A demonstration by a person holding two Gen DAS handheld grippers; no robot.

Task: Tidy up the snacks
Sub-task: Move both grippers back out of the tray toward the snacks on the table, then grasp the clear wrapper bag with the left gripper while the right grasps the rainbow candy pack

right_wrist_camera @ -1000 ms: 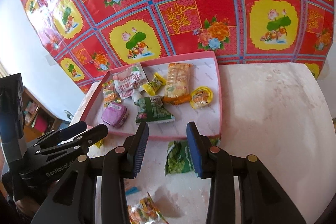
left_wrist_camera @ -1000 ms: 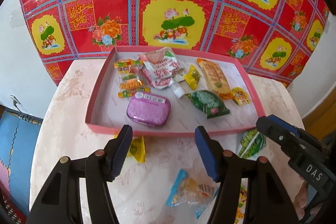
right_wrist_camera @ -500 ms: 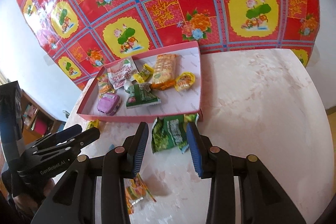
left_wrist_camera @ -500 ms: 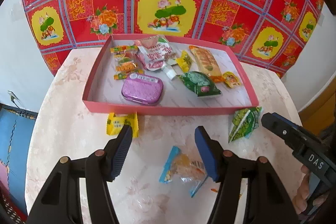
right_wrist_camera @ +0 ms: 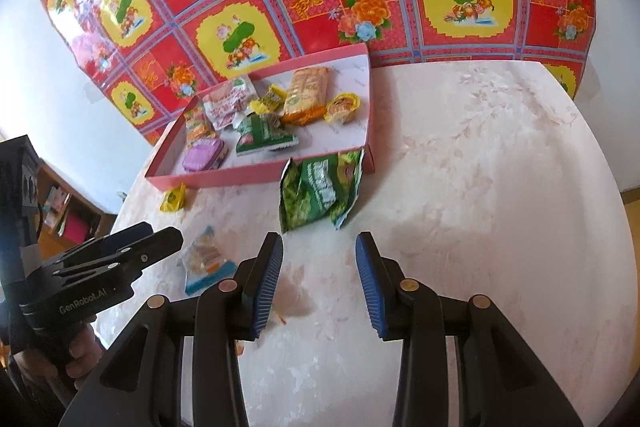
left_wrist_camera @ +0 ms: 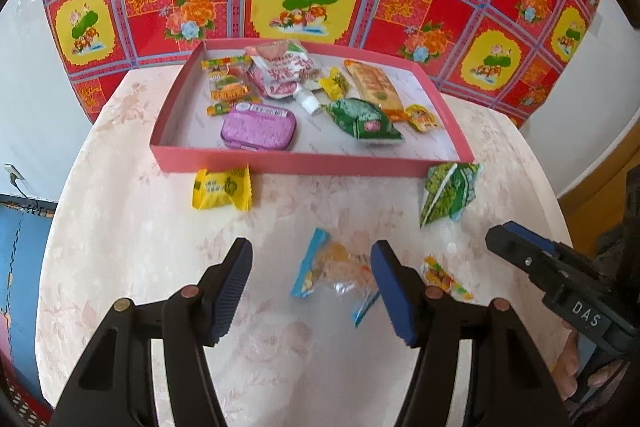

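Both claws have pulled back from the pink cardboard tray (left_wrist_camera: pixel 308 161) at upper centre. The left claw (left_wrist_camera: pixel 310 283), released, now frames the clear blue-edged snack packet (left_wrist_camera: pixel 332 273) on the bench; the right claw (right_wrist_camera: pixel 318 279), released, faces the green crinkled bag (right_wrist_camera: pixel 320 189), likely next pickups.

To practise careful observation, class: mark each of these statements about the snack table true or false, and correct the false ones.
1. The purple tin lies inside the pink tray. True.
2. The left gripper is clamped on a snack. False: its jaws are open, either side of the clear blue-edged packet.
3. The large green bag lies on the table outside the tray. True.
4. The yellow packet sits in the tray. False: it lies on the table before the tray's front wall.
5. The right gripper holds nothing. True.
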